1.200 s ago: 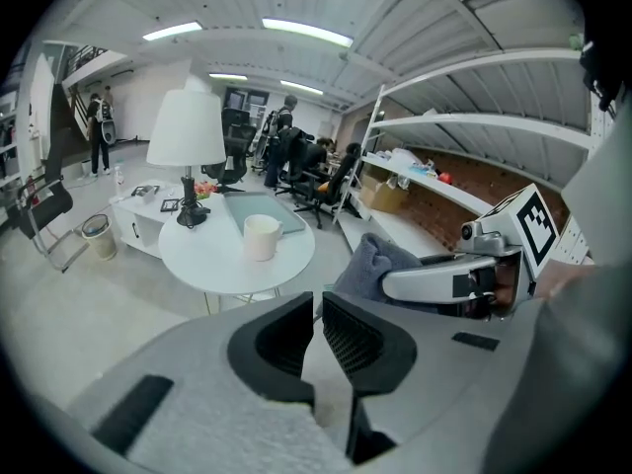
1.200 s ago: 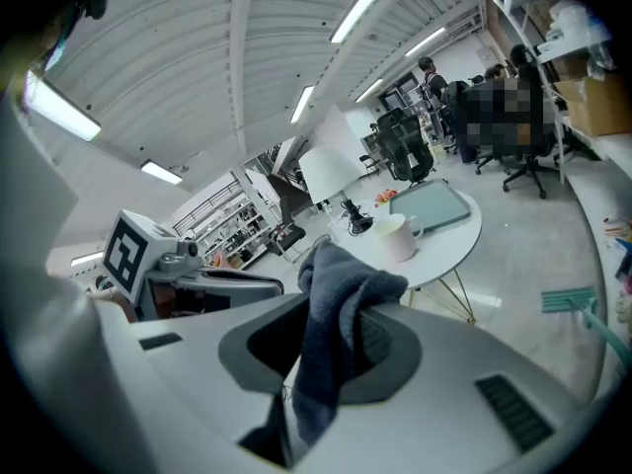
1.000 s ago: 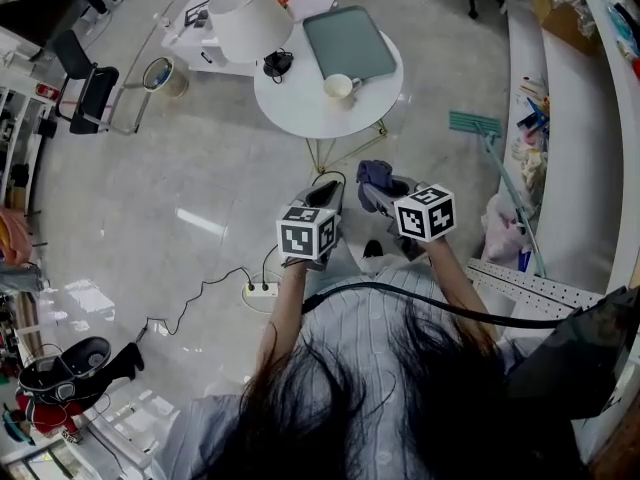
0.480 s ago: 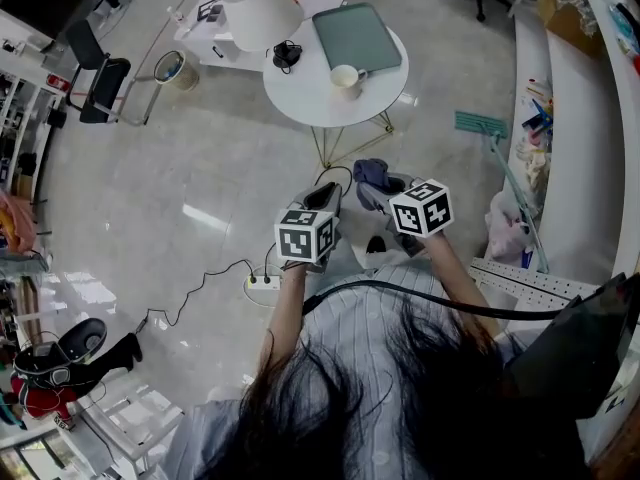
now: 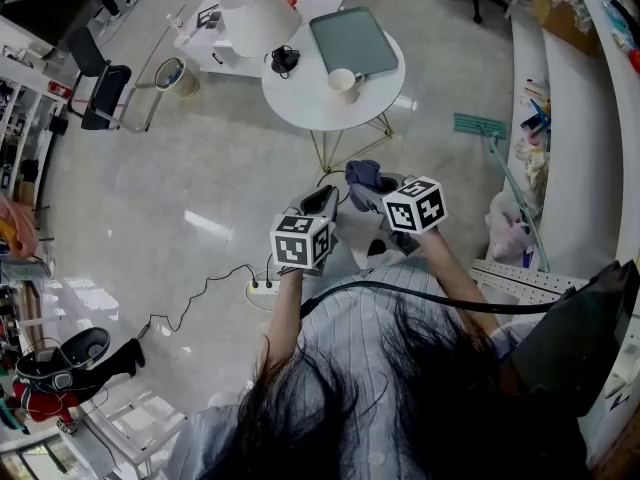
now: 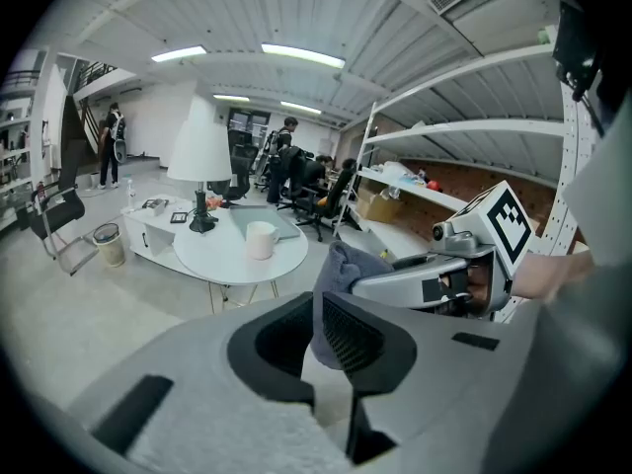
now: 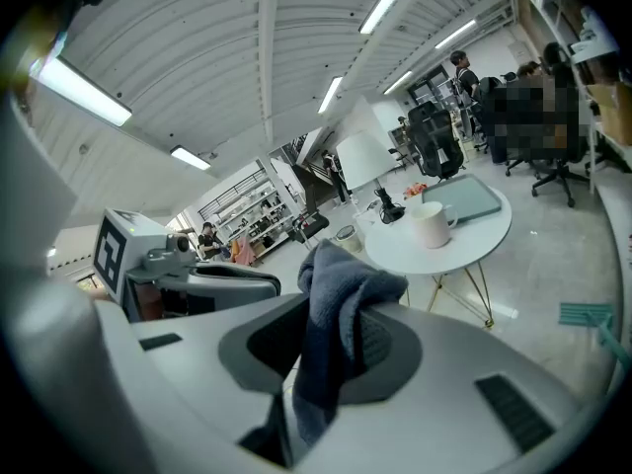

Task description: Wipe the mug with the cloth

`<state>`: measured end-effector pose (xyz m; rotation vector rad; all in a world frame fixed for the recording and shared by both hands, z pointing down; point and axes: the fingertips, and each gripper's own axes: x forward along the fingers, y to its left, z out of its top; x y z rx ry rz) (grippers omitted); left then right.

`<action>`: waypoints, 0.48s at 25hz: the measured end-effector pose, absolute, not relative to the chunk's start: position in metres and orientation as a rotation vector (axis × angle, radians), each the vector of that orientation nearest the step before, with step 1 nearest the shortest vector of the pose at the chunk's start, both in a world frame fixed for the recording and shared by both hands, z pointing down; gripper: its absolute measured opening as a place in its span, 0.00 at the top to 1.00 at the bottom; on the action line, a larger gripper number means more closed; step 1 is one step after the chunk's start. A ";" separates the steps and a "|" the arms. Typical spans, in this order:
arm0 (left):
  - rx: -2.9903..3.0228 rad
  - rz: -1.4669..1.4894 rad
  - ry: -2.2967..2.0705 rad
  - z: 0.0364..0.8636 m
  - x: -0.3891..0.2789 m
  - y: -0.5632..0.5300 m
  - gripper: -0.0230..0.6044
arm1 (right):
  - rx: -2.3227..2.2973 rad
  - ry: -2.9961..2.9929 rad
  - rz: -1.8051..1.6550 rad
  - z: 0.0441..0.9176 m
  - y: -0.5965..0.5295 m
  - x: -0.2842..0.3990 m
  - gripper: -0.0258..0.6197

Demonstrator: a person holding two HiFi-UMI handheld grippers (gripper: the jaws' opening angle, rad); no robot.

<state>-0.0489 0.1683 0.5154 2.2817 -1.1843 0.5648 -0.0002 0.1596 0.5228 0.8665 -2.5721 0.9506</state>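
Head view puts the mug (image 5: 343, 83) upright on the round white table (image 5: 300, 98), near the table's edge on your side and well apart from both grippers. Its handle is too small to make out.

The cloth (image 7: 341, 294) is off the table. It is a bunched blue-grey wad pinched in your right gripper (image 5: 370, 188), whose jaws are closed on it. Its top flops over the jaw tips and covers them, and its lower end drops out of sight between the jaws.

Your left gripper (image 6: 314, 306) holds nothing, and its jaws stand a narrow gap apart. Through that gap you see the cloth hanging off the right gripper just beyond; you cannot tell whether it touches the left pads. Both grippers hover close together over the floor on your side of the table.

Behind the mug, at the table's far side, lies a grey tray (image 5: 350, 40). Beside it stands a lamp (image 5: 255, 13), whose white shade hides most of its base from above. Your hair blocks the bottom of the head view.
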 end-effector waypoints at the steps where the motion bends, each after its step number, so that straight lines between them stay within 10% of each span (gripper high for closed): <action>1: 2.283 0.564 -1.187 0.514 -0.050 0.166 0.89 | 0.868 -2.573 0.948 0.522 0.158 -0.001 0.83; 12: 2.227 0.549 -1.268 0.511 -0.081 0.157 0.89 | 0.778 -2.589 0.942 0.518 0.144 -0.028 0.83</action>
